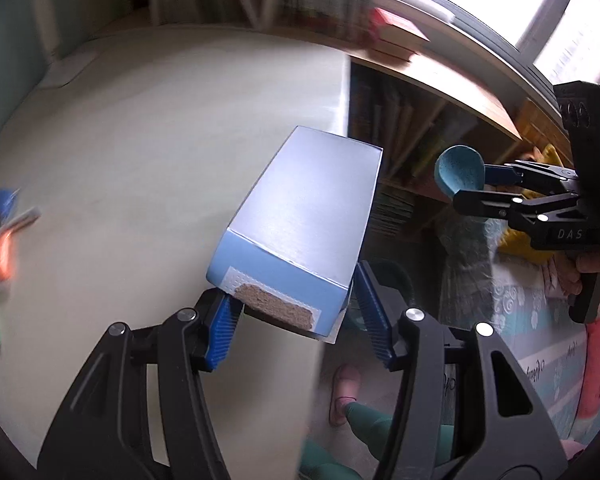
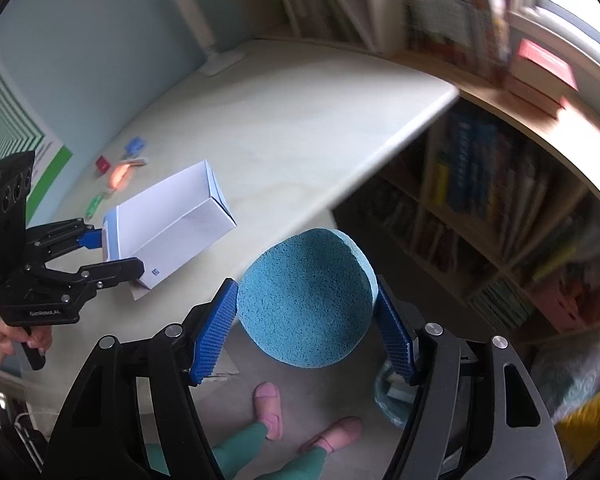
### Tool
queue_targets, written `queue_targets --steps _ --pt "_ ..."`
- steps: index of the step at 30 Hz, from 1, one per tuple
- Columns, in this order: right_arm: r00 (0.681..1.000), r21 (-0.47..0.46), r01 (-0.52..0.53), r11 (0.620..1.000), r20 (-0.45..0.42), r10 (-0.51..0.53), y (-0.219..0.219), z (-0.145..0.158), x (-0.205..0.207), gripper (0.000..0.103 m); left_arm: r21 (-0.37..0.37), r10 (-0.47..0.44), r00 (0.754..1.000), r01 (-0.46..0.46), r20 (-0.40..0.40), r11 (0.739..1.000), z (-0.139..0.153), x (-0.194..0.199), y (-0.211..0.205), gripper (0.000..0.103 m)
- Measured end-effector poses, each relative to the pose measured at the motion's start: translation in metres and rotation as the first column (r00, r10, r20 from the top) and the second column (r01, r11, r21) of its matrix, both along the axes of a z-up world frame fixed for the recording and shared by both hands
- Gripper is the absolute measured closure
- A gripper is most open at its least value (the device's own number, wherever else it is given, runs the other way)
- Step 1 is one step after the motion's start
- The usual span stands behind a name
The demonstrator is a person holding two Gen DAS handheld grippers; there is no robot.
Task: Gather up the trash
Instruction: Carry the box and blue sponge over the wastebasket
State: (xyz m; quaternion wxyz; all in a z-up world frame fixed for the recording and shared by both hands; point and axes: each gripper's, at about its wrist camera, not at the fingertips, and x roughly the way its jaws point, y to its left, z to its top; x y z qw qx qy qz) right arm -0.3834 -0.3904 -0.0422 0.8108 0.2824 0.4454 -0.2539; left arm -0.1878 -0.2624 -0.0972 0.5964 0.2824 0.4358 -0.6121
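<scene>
Clamped between the blue pads point(image 1: 222, 328) of the left gripper point(image 1: 296, 320): a pale blue carton point(image 1: 300, 220), gripped across its near end, where a brown patch sits on a white label, jaws partly closed on it. Long axis of carton running straight away from the jaws, far end pointing out over the table edge point(image 1: 342, 92), near end nearest the lens; carried clear of the surface, not resting. Seen from the right wrist, same carton lying slantwise above the table, far end aimed toward the table's middle. Held likewise in the right gripper point(image 2: 306, 316): a round teal sponge point(image 2: 306, 296), pinched at both sides by the ribbed pads, jaws fairly wide, flat speckled face turned toward the lens; no marked long axis. Below the grippers, floor with pink slippers point(image 2: 270, 408) and green trouser legs; beside the right jaw, what appears to be a bin with a liner point(image 2: 392, 396), partly hidden. Farther off on the table point(image 2: 300, 128): small pieces not collected, namely an orange scrap point(image 2: 118, 174), a green one point(image 2: 94, 204), a blue one point(image 2: 135, 145) and a red one point(image 2: 102, 164), near the wall. Judgement: two items picked up, neither deposited; small litter outstanding. Task roughly mid-course. Bookshelves point(image 2: 480, 168) beyond.
</scene>
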Motion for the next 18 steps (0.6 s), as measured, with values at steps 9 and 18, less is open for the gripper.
queue_targets --steps 9,18 --pt "0.983 0.04 0.183 0.982 -0.022 -0.182 -0.015 -0.019 -0.113 0.035 0.037 -0.21 0.978 0.21 -0.008 0.977 -0.015 -0.11 -0.055 0.051" --pt "0.956 0.108 0.291 0.95 -0.062 -0.286 -0.023 -0.058 -0.19 0.035 0.123 -0.327 0.945 0.324 0.0 0.938 -0.052 -0.181 -0.091 0.051"
